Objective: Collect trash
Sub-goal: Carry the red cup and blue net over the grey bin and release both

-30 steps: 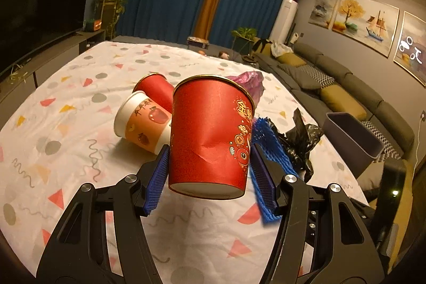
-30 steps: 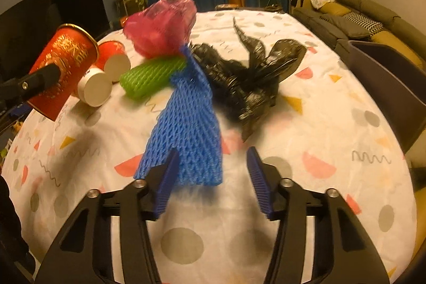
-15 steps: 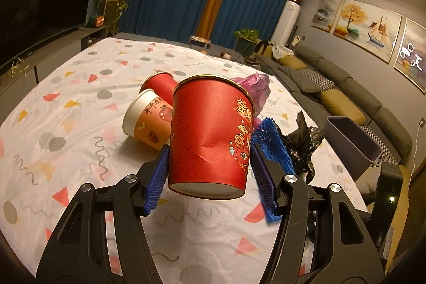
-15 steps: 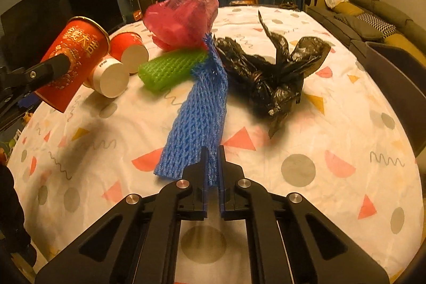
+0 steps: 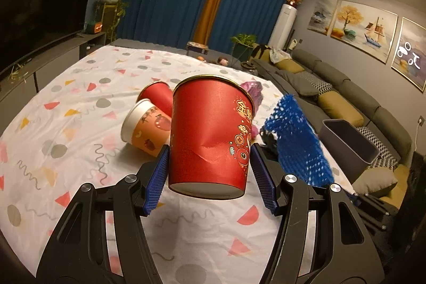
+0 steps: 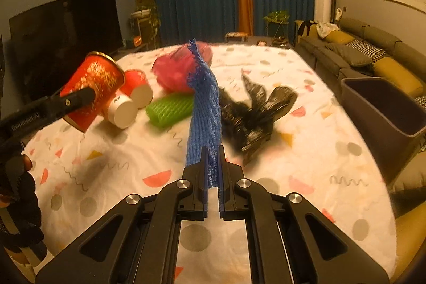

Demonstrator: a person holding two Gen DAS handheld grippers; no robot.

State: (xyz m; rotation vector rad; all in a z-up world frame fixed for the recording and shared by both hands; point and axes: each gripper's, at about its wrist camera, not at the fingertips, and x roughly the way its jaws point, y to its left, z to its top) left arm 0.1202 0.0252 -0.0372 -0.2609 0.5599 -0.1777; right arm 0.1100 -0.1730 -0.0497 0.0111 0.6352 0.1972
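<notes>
We grip a red paper cup (image 5: 210, 135) in the left gripper (image 5: 210, 175), jaws pressed on its dented lower wall, rim tilted up and away, above the surface (image 5: 80, 103). Our right gripper (image 6: 213, 175) has its jaws clamped narrow on one end of a blue foam net sleeve (image 6: 205, 108), whose long axis runs up and away from us. Two more paper cups (image 6: 127, 100) lie on their sides beside a green foam net (image 6: 170, 109), a pink bag (image 6: 175, 71) and a black bag (image 6: 253, 111). A grey bin (image 6: 386, 108) stands at the surface's right edge.

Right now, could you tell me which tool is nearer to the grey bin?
Right. The right tool, holding the blue foam net, is beside the grey bin; the left tool holds the red cup farther across the table.
</notes>
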